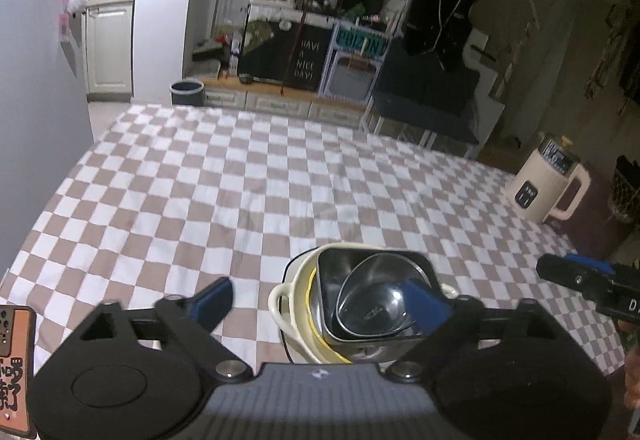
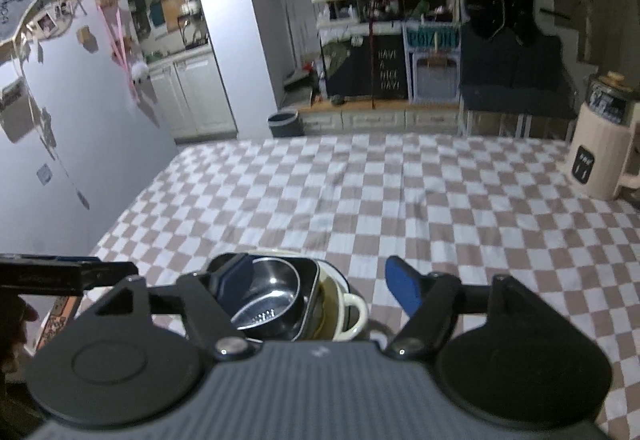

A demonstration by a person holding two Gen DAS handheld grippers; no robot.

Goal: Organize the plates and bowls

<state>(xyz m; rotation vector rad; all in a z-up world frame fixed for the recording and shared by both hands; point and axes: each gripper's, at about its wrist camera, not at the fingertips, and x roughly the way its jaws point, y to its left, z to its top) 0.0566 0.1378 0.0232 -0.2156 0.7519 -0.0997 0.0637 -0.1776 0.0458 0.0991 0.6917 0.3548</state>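
Note:
A stack of dishes sits at the near edge of the checkered table: a round steel bowl (image 1: 374, 300) inside a square steel container (image 1: 332, 272), inside a cream handled bowl (image 1: 296, 280) with a yellow rim below. The same stack shows in the right wrist view, with the steel bowl (image 2: 268, 292) and the cream bowl's handle (image 2: 356, 312). My left gripper (image 1: 320, 300) is open and empty, its right fingertip over the stack. My right gripper (image 2: 320, 288) is open and empty, straddling the stack; it also shows at the right edge of the left wrist view (image 1: 580, 276).
The checkered tablecloth (image 1: 240, 180) covers the table. A cream electric kettle (image 1: 548, 184) stands at the far right edge, also in the right wrist view (image 2: 600, 148). An orange packet (image 1: 14, 364) lies at the near left. A wall runs along the left side.

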